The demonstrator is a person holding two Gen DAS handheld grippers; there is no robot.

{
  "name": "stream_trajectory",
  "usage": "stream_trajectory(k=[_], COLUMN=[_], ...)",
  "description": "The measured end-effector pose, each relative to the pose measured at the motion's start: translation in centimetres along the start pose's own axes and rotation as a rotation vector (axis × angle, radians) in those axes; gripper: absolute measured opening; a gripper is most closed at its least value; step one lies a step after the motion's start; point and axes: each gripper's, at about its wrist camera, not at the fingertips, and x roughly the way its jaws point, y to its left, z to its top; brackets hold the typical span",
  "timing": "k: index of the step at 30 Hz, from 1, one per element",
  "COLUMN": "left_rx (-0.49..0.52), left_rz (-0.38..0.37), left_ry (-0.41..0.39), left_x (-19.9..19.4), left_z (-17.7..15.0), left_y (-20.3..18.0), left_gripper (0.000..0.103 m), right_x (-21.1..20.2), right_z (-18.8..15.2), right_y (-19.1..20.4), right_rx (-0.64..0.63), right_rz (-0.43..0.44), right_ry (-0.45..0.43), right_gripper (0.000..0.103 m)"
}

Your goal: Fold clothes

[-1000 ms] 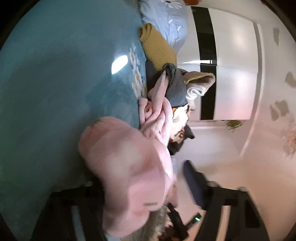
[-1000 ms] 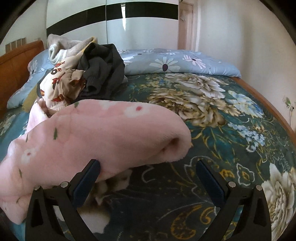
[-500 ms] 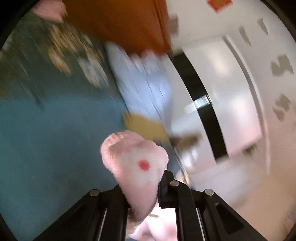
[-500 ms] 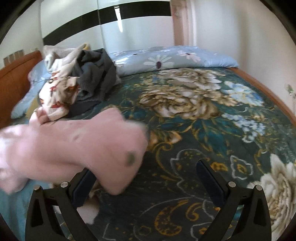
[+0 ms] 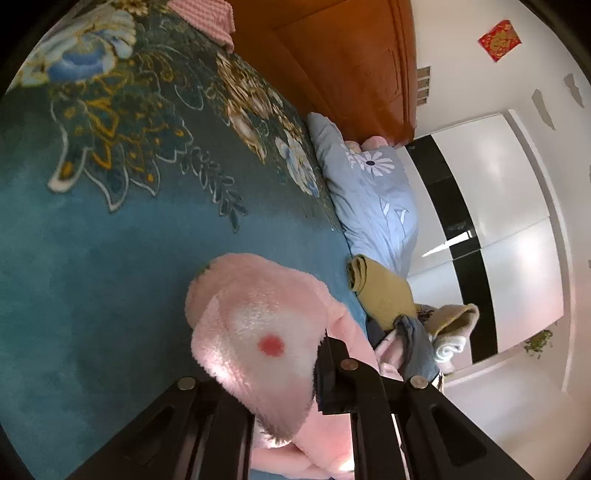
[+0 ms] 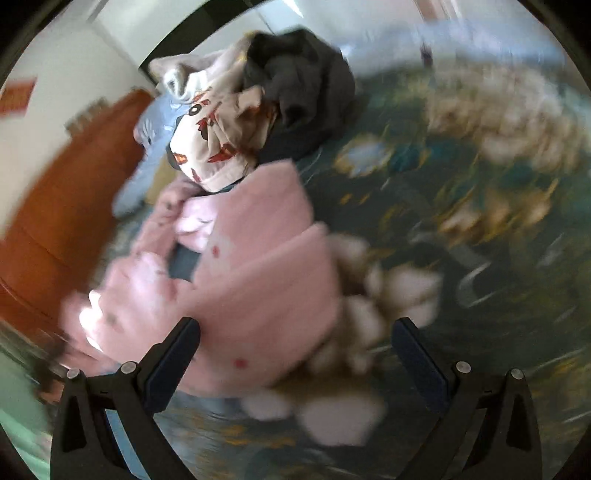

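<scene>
Pink fleece garment (image 5: 266, 332) bunched, no clear long axis

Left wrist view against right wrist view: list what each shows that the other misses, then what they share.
Only the left wrist view shows the left gripper shut on a fold of the pink garment, a mustard cloth and a pink checked cloth. Only the right wrist view shows the right gripper, open above the pink garment, and a cream printed garment. Both show the pink garment, the floral bedspread, the dark garment and the headboard.
</scene>
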Motion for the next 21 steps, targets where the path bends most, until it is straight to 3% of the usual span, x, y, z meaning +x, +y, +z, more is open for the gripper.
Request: stream_trajectory(k=[2, 5, 8, 11, 13, 14, 16, 18, 21], left_rx=[0.019, 0.067, 0.076, 0.073, 0.106, 0.123, 0.145, 0.152, 0.179], left_rz=[-0.017, -0.042, -0.07, -0.091, -0.087, -0.082, -0.083, -0.099, -0.13], left_ry=[0.003, -0.001, -0.002, 0.006, 0.011, 0.013, 0.016, 0.019, 0.013], left_x=[0.2, 0.3, 0.5, 0.7, 0.7, 0.7, 0.7, 0.5, -0.2], left_z=[0.0, 0.2, 0.5, 0.8, 0.8, 0.8, 0.7, 0.6, 0.6], left_y=[0.3, 0.4, 0.8, 0.8, 0.3, 0.0, -0.3, -0.5, -1.0], left_gripper=[0.011, 0.012, 0.012, 0.012, 0.012, 0.012, 0.012, 0.012, 0.013], right_x=[0.9, 1.3, 2.0, 2.6, 3.0, 3.3, 3.5, 3.5, 2.2], right_z=[0.0, 0.3, 0.6, 1.2, 1.5, 1.5, 1.5, 1.6, 2.2], right_y=[-0.7, 0.1, 0.8, 0.7, 0.8, 0.8, 1.0, 1.1, 2.2], right_rx=[0.093, 0.084, 0.088, 0.175, 0.217, 0.227, 0.252, 0.284, 0.287], right_rz=[0.05, 0.08, 0.066, 0.054, 0.066, 0.079, 0.103, 0.128, 0.198], right_ry=[-0.006, -0.033, -0.014, -0.023, -0.017, -0.003, 0.013, 0.013, -0.022], right_gripper=[0.103, 0.103, 0.103, 0.1, 0.077, 0.07, 0.041, 0.024, 0.017])
